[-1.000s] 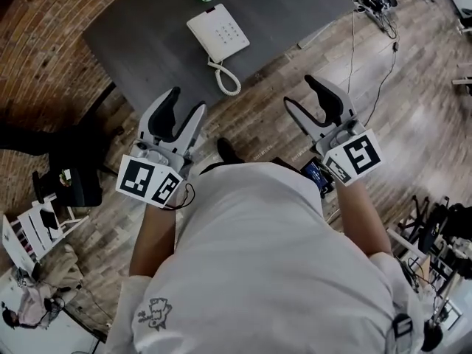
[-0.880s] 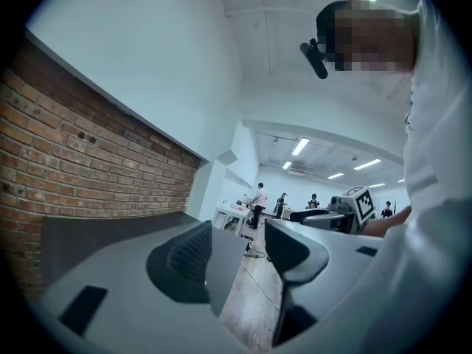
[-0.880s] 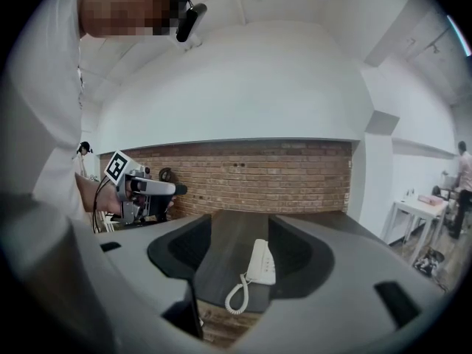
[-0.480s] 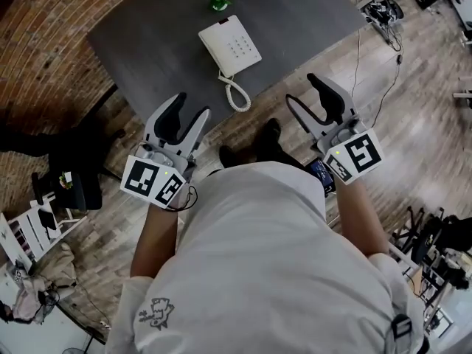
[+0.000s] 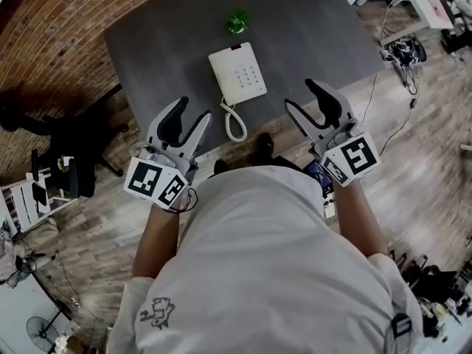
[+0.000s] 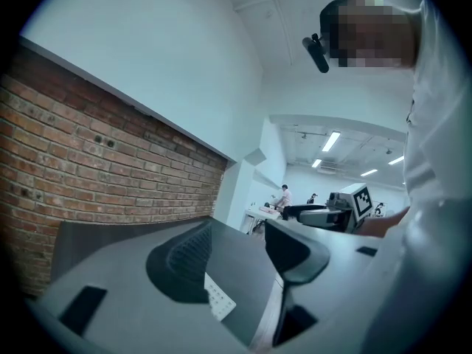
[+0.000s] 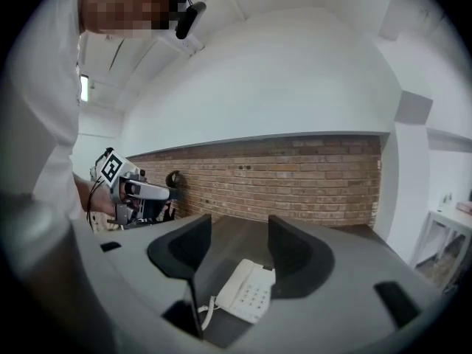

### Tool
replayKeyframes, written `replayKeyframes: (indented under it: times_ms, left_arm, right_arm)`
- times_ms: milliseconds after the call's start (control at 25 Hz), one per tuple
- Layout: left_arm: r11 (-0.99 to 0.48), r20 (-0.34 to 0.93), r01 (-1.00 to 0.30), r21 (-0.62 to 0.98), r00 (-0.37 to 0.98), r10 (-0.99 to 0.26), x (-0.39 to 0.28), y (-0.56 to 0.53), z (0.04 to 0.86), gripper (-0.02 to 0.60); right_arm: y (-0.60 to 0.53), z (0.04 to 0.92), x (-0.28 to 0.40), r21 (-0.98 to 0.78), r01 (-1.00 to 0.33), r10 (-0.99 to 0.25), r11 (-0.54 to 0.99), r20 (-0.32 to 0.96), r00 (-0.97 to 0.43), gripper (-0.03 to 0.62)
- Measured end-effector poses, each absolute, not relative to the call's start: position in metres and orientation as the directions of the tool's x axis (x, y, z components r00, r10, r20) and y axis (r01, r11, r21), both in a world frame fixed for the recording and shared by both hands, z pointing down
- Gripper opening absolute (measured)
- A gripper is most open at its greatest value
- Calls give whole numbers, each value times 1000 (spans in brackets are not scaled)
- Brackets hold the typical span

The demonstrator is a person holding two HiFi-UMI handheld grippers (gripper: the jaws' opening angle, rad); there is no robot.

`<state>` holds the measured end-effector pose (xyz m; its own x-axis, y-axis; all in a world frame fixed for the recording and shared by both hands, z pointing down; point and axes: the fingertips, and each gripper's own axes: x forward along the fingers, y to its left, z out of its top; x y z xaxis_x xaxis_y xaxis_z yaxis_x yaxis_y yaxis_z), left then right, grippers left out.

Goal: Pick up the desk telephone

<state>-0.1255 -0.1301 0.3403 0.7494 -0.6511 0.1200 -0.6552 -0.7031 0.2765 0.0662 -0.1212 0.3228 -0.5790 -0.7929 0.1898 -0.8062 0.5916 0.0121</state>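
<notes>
change: the person had closed in on the table (image 5: 162, 43), bringing the desk telephone (image 5: 237, 74) near, ahead and between both tools | left gripper (image 5: 193, 113): jaws apart, nothing held | right gripper (image 5: 301, 94): jaws apart, empty, telephone framed in its gap | task: approach nearly done, no grasp yet

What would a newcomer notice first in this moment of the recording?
The white desk telephone sits near the front edge of the dark grey table, its coiled cord trailing toward the person, with a small green object beyond it. The left gripper and right gripper hover to either side, short of the phone, both with jaws apart and empty.
</notes>
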Motion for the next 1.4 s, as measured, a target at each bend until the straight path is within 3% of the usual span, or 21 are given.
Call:
replayKeyframes:
  times_ms: [640, 1080, 1400]
  left_arm:
    - [-473, 175, -844, 254, 521, -835, -61, -175, 348, 250]
    - [-437, 269, -859, 268, 502, -822, -62, -175, 402, 258]
    - [-461, 326, -825, 326, 556, -765, -71, -205, 441, 262]
  right_arm:
    - [-221, 345, 133, -47, -597, -579, 800, 196, -791, 247]
    - [-235, 410, 121, -110, -527, -476, 843, 306, -824, 247]
    - [-249, 467, 107, -171, -555, -457, 814, 401, -794, 247]
